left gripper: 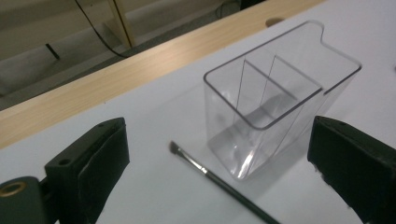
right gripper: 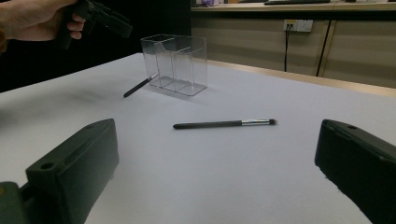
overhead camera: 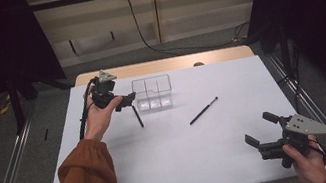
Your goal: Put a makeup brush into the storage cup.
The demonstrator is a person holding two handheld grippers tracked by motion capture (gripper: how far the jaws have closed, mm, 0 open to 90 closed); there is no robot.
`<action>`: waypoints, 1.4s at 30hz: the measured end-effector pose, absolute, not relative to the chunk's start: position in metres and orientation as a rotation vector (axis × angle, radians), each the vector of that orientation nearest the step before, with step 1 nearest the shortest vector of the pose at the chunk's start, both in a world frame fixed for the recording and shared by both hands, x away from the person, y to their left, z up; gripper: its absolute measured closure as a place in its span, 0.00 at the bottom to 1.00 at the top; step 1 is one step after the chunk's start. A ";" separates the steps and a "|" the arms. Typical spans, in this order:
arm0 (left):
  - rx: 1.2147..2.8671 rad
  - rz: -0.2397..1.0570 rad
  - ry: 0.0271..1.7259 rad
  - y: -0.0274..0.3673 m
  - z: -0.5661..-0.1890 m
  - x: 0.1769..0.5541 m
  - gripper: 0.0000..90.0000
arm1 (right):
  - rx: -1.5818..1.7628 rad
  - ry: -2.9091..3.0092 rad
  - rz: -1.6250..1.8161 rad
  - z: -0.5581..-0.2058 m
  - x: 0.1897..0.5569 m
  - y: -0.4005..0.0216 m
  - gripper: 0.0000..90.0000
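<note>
Nearest the person, the right gripper (overhead camera: 263,135) hovers low over the near right corner of the white worktop (overhead camera: 178,160), jaws spread wide and holding nothing; ahead of it, well apart, a black brush with a silver ferrule (right gripper: 224,123) lies flat on the bare sheet near the worktop's middle; farther on, the left gripper (overhead camera: 124,99) is held above the far left part of the worktop, jaws likewise spread and empty; just under it a second, thinner brush (left gripper: 219,183) lies on the sheet, its bristle tip just beside the clear divided organiser (left gripper: 275,98), which stands upright near the worktop's far edge.
</note>
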State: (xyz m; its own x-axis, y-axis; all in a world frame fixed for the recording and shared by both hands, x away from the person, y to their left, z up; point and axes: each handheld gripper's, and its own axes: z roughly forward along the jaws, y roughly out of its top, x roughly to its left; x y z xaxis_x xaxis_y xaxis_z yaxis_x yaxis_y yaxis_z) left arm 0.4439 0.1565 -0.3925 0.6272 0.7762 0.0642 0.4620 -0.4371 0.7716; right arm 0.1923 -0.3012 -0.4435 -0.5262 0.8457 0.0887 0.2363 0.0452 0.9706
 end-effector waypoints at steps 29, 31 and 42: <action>2.431 0.267 1.223 0.142 -0.422 0.466 0.06 | 1.086 1.817 1.509 -0.444 0.192 -0.301 0.00; 2.440 0.252 1.237 0.139 -0.424 0.467 0.06 | 1.085 1.816 1.511 -0.444 0.192 -0.300 0.00; 2.502 0.186 1.311 0.125 -0.434 0.471 0.20 | 1.085 1.819 1.510 -0.444 0.192 -0.300 0.00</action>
State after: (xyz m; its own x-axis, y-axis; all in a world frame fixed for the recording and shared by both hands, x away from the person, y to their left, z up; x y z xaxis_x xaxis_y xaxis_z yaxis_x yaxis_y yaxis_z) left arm 0.4709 0.1249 -0.4342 0.5726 0.8194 -0.0281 0.7791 -0.5331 0.3299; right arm 0.1923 -0.3000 -0.4442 -0.5345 0.8404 0.0898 0.2429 0.0509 0.9687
